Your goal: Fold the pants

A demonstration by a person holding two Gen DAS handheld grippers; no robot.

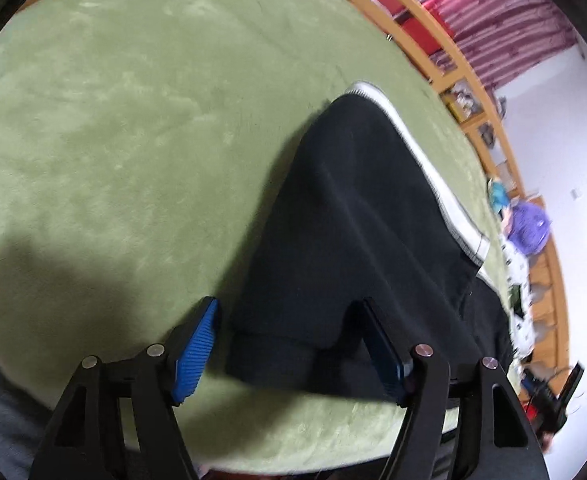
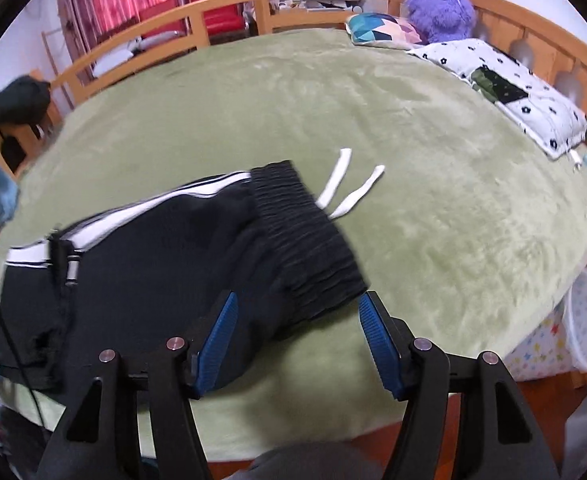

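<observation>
I hold my left gripper [image 1: 289,340] and right gripper [image 2: 295,336] unclenched, jaws straddling the near edge of the black track pants [image 2: 165,264], ready to pinch and fold.

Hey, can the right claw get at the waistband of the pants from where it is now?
Probably yes: the right claw is open just short of the waistband, which lies flat on the green blanket with nothing in between.

L tool [image 1: 289,312] jaws apart, R tool [image 2: 297,308] same, both angled down
</observation>
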